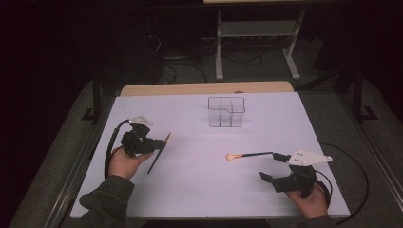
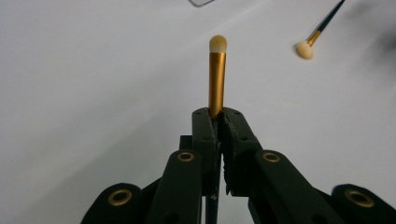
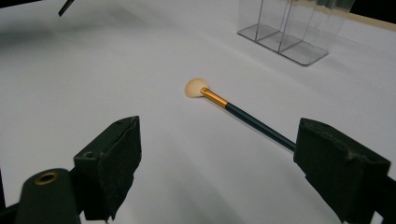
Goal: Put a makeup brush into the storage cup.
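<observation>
Near the left edge of the smooth white surface, the left gripper has its fingers clenched on a slim makeup brush with a gold ferrule and rounded tip. Toward the right edge, the right gripper stands released around a fluffy-headed, dark-handled brush lying flat. A clear plastic organizer stands near the far edge.

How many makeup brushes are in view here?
2. One brush is clamped in the left claw; the other brush lies on the table before the open right claw.
</observation>
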A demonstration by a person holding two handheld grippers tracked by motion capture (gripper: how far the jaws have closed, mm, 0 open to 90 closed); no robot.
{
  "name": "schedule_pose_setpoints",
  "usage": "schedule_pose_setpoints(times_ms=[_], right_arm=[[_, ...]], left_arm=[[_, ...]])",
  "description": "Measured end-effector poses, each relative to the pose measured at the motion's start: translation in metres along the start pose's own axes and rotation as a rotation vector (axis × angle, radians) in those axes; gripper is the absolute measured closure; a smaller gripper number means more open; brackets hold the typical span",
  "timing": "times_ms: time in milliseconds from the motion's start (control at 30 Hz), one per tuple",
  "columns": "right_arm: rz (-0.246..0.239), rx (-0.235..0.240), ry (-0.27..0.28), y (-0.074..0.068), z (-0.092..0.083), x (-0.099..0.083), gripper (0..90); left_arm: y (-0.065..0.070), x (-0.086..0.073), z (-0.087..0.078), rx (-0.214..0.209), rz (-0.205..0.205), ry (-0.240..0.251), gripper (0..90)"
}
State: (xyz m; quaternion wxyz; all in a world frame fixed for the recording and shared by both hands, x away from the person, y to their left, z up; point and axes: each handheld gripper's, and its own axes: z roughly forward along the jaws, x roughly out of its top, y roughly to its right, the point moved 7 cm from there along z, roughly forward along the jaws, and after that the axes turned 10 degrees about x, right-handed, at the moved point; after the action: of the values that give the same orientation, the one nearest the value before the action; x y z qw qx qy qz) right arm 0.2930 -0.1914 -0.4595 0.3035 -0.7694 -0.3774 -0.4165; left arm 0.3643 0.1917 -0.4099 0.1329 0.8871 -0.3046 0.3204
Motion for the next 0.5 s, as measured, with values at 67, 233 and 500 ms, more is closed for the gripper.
schedule_pose_setpoints(times_ms=[67,233,500], right_arm=[[0.001,0.005,-0.005,-0.001,0.002,0.000,14.1],[-0.007,0.017,-0.013,-0.004,0.004,0.002,14.1],[-0.023,0.043,-0.028,-0.011,0.010,0.010,14.0]], left_arm=[[0.002,0.001,-0.001,-0.008,0.008,0.007,84.6],[0.007,0.003,-0.003,-0.028,0.010,0.033,84.5],[0.012,0.005,-0.007,-0.051,0.015,0.063,84.6]])
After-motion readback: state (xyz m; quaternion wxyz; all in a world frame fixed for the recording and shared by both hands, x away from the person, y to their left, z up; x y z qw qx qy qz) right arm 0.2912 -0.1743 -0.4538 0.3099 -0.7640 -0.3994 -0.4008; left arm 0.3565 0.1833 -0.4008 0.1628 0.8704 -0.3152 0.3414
